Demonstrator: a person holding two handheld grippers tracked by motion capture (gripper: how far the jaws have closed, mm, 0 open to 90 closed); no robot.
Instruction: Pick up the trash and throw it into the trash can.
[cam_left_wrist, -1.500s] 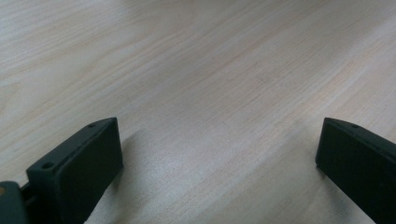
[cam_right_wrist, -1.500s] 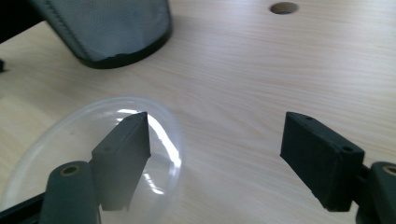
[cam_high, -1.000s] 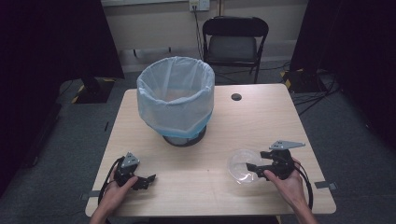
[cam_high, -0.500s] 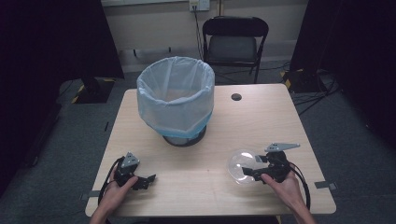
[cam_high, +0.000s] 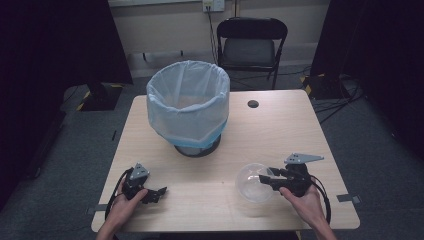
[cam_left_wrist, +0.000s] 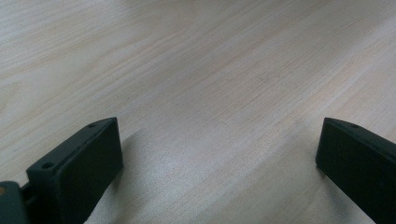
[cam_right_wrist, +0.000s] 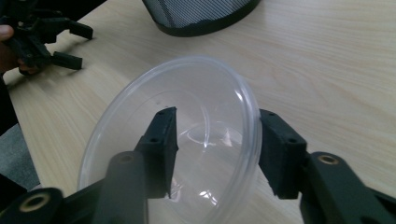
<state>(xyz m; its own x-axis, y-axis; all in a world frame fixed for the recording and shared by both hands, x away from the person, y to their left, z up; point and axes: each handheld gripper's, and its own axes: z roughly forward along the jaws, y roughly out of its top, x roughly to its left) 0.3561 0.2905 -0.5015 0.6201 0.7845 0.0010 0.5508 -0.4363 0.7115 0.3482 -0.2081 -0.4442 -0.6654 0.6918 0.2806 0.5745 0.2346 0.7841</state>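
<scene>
Since a second ago the clear plastic bowl (cam_high: 255, 182) has tipped further toward the table's middle and the right gripper (cam_high: 268, 178) has shifted a little leftward with it, while the left gripper (cam_high: 154, 194) has kept its place; on the left, that gripper rests near the table's (cam_high: 280, 125) front edge, held in the left hand (cam_high: 124, 206), its jaws spread wide with bare wood between them in the left gripper view, and open tabletop lies ahead of it and to its right; in the middle, toward the back, stands the mesh bin (cam_high: 188, 106) lined with a pale blue bag, its dark base (cam_right_wrist: 201, 16) well apart from both grippers, leaving a broad free strip of wood along the front; on the right, the bowl sits tilted near the front edge, and the right gripper's jaws straddle its rim (cam_right_wrist: 252, 126), one inside the bowl and one outside, with a gap showing, not closed on it; the right hand (cam_high: 302, 202) lies just inside the front edge, and bare table stretches beyond to the right edge; a small dark hole (cam_high: 253, 104) marks the far side.
</scene>
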